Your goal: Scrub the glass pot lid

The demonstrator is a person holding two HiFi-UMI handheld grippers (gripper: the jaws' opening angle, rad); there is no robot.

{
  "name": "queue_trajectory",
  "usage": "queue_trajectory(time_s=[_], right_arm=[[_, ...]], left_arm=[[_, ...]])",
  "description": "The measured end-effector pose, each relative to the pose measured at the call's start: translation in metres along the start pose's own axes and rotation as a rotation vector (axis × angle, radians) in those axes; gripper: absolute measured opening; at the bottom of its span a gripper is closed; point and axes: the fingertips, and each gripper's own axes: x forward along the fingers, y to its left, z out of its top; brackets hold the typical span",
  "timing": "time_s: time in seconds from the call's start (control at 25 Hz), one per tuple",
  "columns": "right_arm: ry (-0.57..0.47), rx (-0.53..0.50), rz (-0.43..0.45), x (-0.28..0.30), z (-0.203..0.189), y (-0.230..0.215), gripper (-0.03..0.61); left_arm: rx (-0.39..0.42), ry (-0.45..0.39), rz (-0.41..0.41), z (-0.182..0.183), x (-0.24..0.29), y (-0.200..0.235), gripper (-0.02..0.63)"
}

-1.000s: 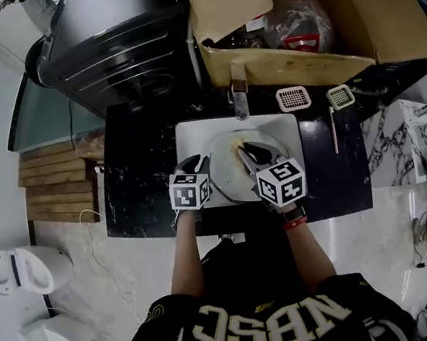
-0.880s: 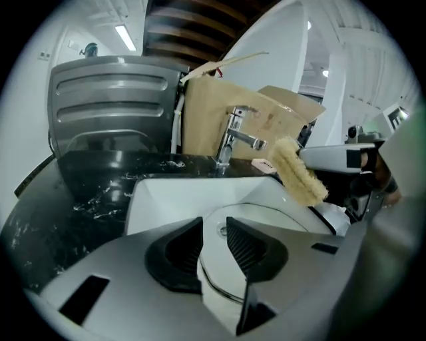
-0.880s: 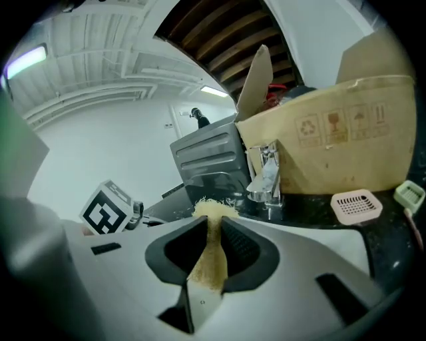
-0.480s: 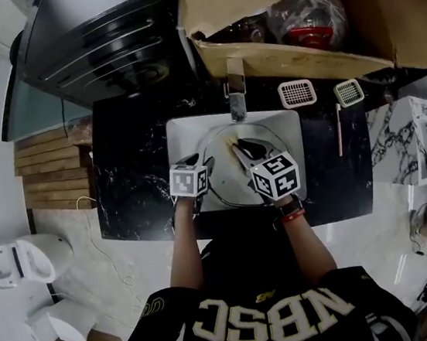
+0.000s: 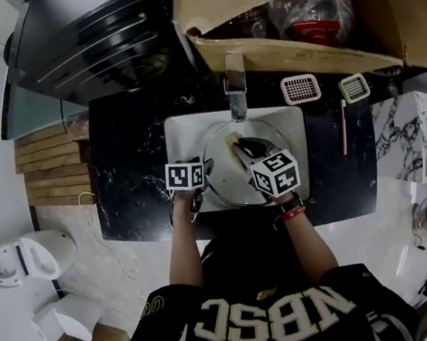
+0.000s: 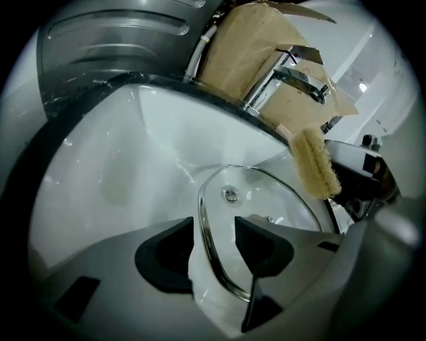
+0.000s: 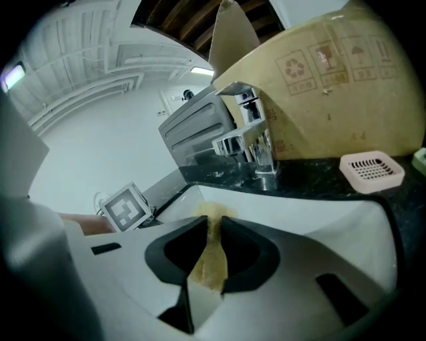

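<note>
The glass pot lid (image 6: 266, 200), with a steel rim, lies tilted in the white sink (image 5: 181, 131). My left gripper (image 6: 214, 230) is at its near edge. Its jaws have just been opening; the rim runs between the pads with a gap on each side. In the head view the lid (image 5: 226, 173) sits between both grippers. My right gripper (image 7: 213, 226) is shut on a yellow sponge (image 7: 212, 256) and holds it over the lid's far side. The left gripper view has that sponge (image 6: 314, 163) at its right.
A chrome faucet (image 5: 236, 92) stands at the sink's back edge. Behind it, on the black counter (image 5: 128, 177), is an open cardboard box (image 5: 275, 48). A pink grid (image 5: 300, 88) and a green grid (image 5: 355, 87) lie back right, and a black appliance (image 5: 95, 41) stands back left.
Both grippers have sunk lower into the sink. The left gripper has rolled and its jaws have spread apart around the lid's rim. The sponge stays clamped in the right gripper.
</note>
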Motion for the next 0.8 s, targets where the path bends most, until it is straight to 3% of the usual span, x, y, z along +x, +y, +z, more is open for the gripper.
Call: queue_trajectory(time_s=[0.16,0.28,0.6,0.8], right_arm=[[0.011,0.01,-0.007,0.003,-0.004,-0.006,0.075],[0.019,0.014,-0.015,0.003,-0.006,-0.01,0.075],[0.058,0.001,-0.005,0.015,-0.02,-0.012,0.075],[0.075,-0.054,0.014,0.03,-0.024,-0.008,0.073]], left_arm=[[-0.019,0.028,0.003,-0.006,0.009,0.002,0.197],[-0.055,0.044,0.026,-0.012,0.013,0.007,0.124],[-0.221,-0.003,-0.024,-0.011,0.002,0.009,0.08],[-0.27,-0.015,-0.016,-0.012,-0.007,0.012,0.077]])
